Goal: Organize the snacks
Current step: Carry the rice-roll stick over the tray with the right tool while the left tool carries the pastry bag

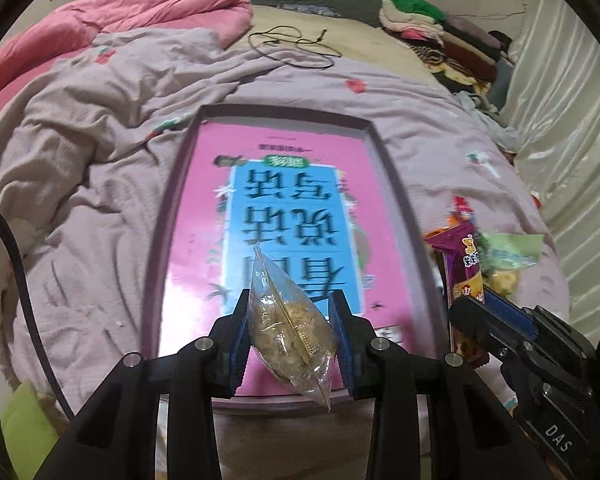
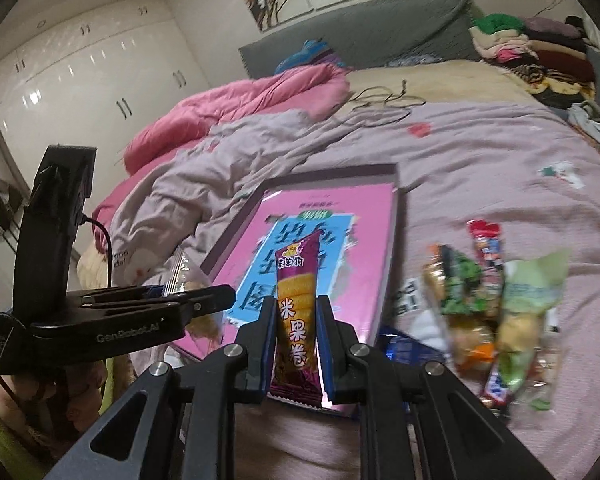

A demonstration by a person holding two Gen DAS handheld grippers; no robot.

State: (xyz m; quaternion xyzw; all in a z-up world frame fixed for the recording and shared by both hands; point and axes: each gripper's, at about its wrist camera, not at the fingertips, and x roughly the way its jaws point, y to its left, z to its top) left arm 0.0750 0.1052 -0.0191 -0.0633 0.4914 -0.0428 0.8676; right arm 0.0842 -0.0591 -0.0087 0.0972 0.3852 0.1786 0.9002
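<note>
The left hand-held gripper (image 1: 293,334) pinches a clear snack bag (image 1: 290,328) above the pink tray (image 1: 396,184) on the bed. The right hand-held gripper (image 2: 293,338) pinches a purple rice-roll packet (image 2: 296,312) over the same tray. I judge this is the carrying step; next, each snack needs lowering into the tray and releasing.

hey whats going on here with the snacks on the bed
A person is sorting snacks on a bed with a gripper in each hand. The left gripper is shut on a clear packet over the pink tray. The right gripper is shut on a purple rice roll, also near the tray. No loose snacks lie in the tray; a pile of snacks waits on the bedspread to its right.
</note>
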